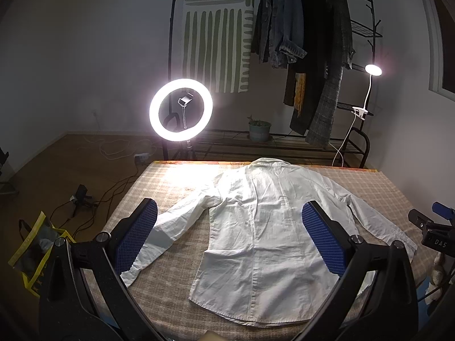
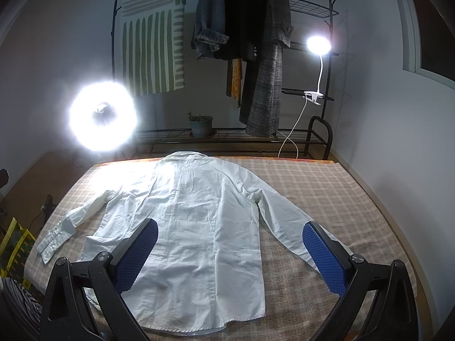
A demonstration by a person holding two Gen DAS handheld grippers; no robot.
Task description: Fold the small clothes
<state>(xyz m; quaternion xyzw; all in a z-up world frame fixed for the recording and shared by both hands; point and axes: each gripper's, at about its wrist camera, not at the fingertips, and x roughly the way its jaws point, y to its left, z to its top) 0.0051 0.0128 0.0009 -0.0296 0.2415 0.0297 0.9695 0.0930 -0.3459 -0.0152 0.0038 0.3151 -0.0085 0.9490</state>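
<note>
Shirt (image 1: 256, 227) lies flat, back side up, on the checked cloth (image 2: 327, 187) of the table; collar at the far edge, hem nearest the cameras. Both sleeves spread outward and slightly toward the hem. No fold made yet, judging by the layout.

Left gripper (image 1: 229, 236): jaws released, wide apart, nothing between the blue pads (image 1: 136, 236). It hangs above the shirt's left sleeve and body. Right gripper (image 2: 230, 253): jaws likewise spread and empty, over the body and right sleeve.

Ring light (image 1: 181, 110) stands beyond the far edge, clip lamp (image 1: 373, 70) on the rack (image 1: 366, 28) of hanging coats.

Risks, judged:
- Thin fabric lying flat: a pad may slide over it and pinch the checked cloth as well, dragging both.
- Gripping one layer only would pull front from back and wrinkle the fold.
- Collar sits at the far edge; a tug away could slip it off.
- Ring-light glare washes out the left shoulder, so that seam is hard to place.
</note>
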